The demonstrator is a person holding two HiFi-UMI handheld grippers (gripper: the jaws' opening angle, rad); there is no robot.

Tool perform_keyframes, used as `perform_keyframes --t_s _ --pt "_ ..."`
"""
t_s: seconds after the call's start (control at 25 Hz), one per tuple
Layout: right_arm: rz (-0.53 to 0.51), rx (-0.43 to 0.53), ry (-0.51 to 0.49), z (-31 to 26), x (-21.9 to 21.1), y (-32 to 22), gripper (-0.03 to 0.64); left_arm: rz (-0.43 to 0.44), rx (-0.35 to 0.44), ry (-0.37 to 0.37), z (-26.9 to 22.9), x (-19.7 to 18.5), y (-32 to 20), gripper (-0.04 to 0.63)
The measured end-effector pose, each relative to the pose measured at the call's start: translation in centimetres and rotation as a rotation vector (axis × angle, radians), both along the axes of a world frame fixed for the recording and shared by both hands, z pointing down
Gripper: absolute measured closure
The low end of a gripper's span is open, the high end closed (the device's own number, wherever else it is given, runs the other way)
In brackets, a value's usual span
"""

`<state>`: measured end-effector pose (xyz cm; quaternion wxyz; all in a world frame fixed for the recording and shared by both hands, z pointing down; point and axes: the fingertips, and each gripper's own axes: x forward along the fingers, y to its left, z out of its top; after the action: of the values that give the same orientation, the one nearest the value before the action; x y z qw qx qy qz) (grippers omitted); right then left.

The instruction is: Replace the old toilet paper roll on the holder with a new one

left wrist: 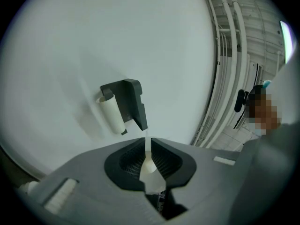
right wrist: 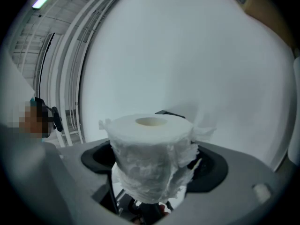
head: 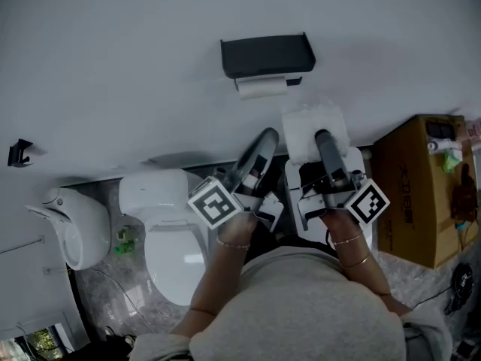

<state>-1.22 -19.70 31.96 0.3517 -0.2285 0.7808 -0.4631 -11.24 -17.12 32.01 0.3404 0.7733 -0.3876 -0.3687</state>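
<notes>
A black holder is fixed to the white wall, and the thin old roll hangs under it. In the left gripper view the holder and the old roll lie ahead, apart from the jaws. My left gripper is shut, below and clear of the holder; only a thin pale sliver shows between its jaws. My right gripper is shut on the full, ragged new toilet paper roll, held upright with its core hole on top, lower right of the holder.
A white toilet stands below left of the grippers, with a second white fixture further left. A cardboard box with small items on top stands at the right. A small black hook is on the wall at far left.
</notes>
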Motion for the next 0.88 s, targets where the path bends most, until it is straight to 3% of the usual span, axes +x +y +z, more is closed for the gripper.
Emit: perform_keyframes --t_s 0.28,0.56,0.68,0.88 --pt "0.063 -0.005 0.005 0.2 0.0 -3.6 0.176 0.016 -0.026 -0.003 1.0 -1.2 -4.1 0.561" --pt "0.107 0.006 0.018 0.4 0.0 -6.1 0.176 0.003 -0.058 0.024 1.6 -2.3 -7.0 0.46" --pt "0.122 -0.01 0.014 0.9 0.1 -6.7 0.176 0.0 -0.127 0.077 2.8 -1.9 -7.8 0.389" --pt "0.165 -0.026 0.022 1.5 0.9 -7.7 0.176 -0.032 -0.188 0.072 4.2 -2.5 -9.1 0.333"
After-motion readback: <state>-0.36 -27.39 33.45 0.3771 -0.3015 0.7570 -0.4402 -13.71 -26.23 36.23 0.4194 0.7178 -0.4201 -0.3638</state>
